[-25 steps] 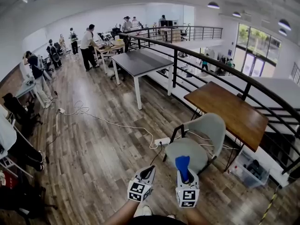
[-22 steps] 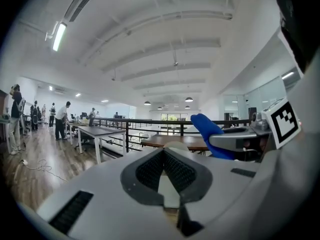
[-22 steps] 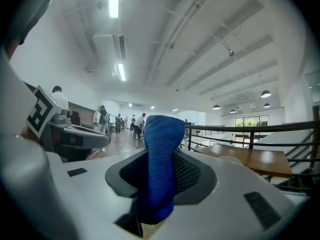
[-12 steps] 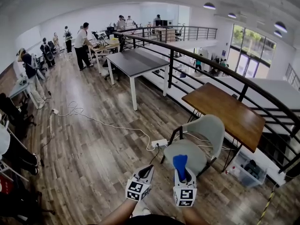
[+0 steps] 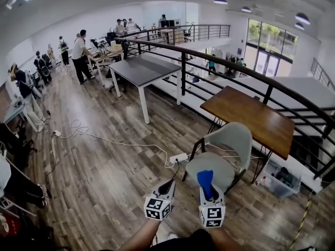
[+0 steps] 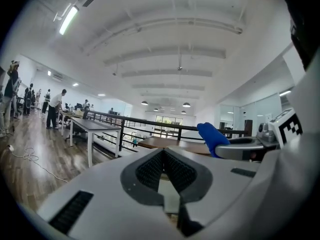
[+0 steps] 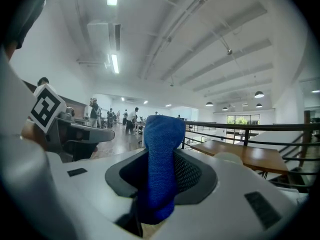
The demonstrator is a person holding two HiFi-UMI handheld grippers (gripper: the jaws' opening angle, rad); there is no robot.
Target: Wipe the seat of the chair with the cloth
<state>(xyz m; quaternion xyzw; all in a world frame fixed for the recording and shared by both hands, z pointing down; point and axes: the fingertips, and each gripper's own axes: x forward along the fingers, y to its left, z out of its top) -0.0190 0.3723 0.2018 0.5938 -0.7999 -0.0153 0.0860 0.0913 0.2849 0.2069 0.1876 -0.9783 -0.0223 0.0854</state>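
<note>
Although the 3 head views differ only a little, the change is read first at the right gripper [image 7: 161, 154], whose jaws are clamped on the blue cloth [image 7: 160, 174] just as in the 2 earlier pictures, the cloth standing up from between them as a folded roll. The left gripper [image 6: 163, 165] is held just beside it, with its jaws brought together and nothing seen between them; that too is unchanged. What has shifted is the surrounding room: over the last 1.0 s the dark table [image 5: 144, 69] and the people by the far desks have slid toward the left of the head view, so a small turn or step toward the chair [image 5: 230, 140] is inferred. The seat [image 5: 222, 172] is now found directly beyond the cloth's tip in that view, with the wooden table [image 5: 248, 116] behind the backrest and what appears to be a thin white cable [image 5: 230, 157] lying across the chair. Contact between cloth and seat is not shown; in the right gripper view the cloth is seen against open air and the railing [image 7: 250, 126], not against the seat. The wiping is therefore judged not yet begun: the approach is being finished, and the cloth would have to be lowered onto the seat before any stroke could count.
</note>
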